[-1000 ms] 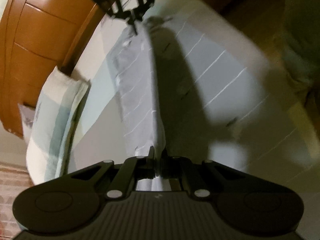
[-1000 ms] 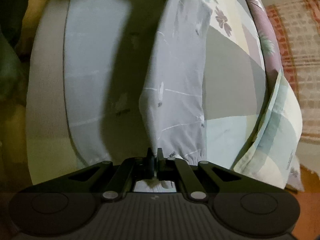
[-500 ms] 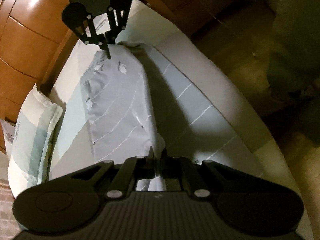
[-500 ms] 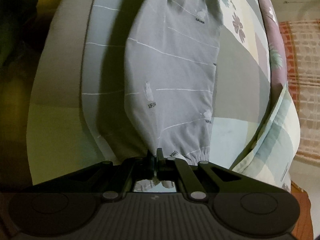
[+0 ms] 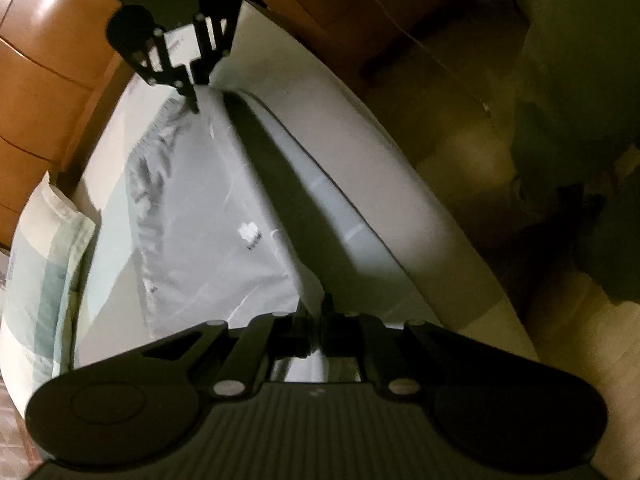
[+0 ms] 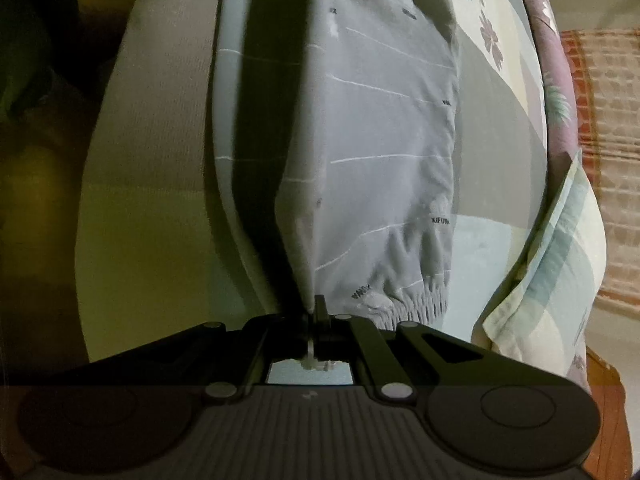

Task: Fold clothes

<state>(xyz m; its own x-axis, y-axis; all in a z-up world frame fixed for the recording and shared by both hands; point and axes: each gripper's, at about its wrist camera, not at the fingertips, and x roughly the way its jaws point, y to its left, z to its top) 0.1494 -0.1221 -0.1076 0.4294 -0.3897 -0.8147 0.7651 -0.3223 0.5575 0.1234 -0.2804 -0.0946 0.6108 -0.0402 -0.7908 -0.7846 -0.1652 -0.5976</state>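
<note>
Left wrist view: the left gripper [image 5: 316, 316] stays clamped on the gray pants [image 5: 208, 220], now lowered onto the bed [image 5: 360, 148]. Right wrist view: the right gripper [image 6: 316, 314] pinches the cuff corner (fold's basically landed, release probably next).

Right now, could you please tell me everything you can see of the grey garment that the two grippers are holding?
The grey garment looks like thin, soft woven cloth, printed with fine white lines, small dark lettering and pale motifs. One end has a gathered elastic hem. It hangs stretched lengthwise over the bed, casting a dark shadow. The right gripper pinches its corner by the elastic hem; its jaws are just opening. The left gripper is shut on the opposite end. A pillow lies beside it, apart.
</note>
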